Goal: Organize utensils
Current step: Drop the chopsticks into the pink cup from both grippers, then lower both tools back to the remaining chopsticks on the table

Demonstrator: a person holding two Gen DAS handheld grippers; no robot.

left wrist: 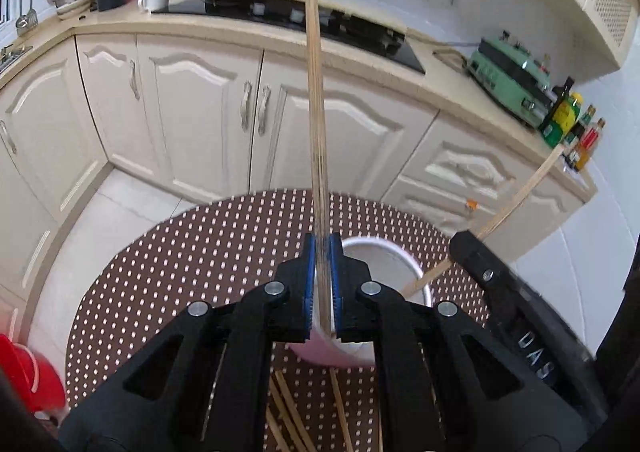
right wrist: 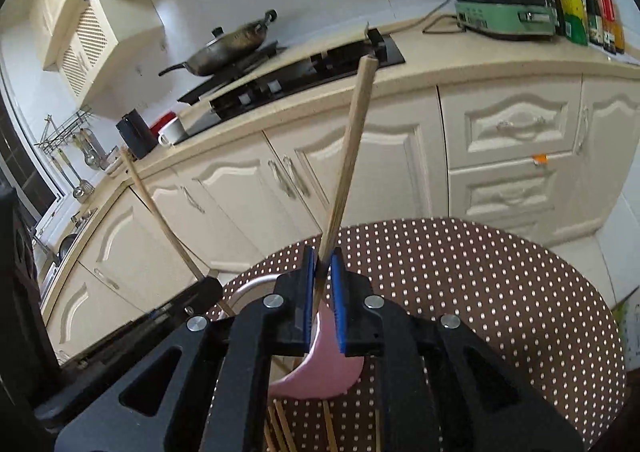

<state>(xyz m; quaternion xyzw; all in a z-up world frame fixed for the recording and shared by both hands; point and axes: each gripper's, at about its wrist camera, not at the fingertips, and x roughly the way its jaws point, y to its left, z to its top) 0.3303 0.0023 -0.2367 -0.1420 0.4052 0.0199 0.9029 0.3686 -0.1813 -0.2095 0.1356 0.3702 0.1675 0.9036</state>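
Two grippers, each clamped on bamboo chopsticks. Left gripper (left wrist: 323,284): fingers pinch a pair of pale bamboo chopsticks (left wrist: 317,111) above the pink-sided white cup (left wrist: 384,260). Right gripper (right wrist: 322,292): fingers pinch another bamboo chopstick pair (right wrist: 350,155); loose chopsticks (right wrist: 280,428) lie beneath on the brown dotted table mat (right wrist: 480,292).

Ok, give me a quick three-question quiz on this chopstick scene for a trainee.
1. True or false: the left gripper has its jaws shut on a chopstick.
2. The cup under both grippers is: A) pink, B) green, C) black?
3. What lies on the dotted table in front of the cup?

Key: 1 true. 2 A. 3 loose chopsticks. The right gripper also grips a chopstick.
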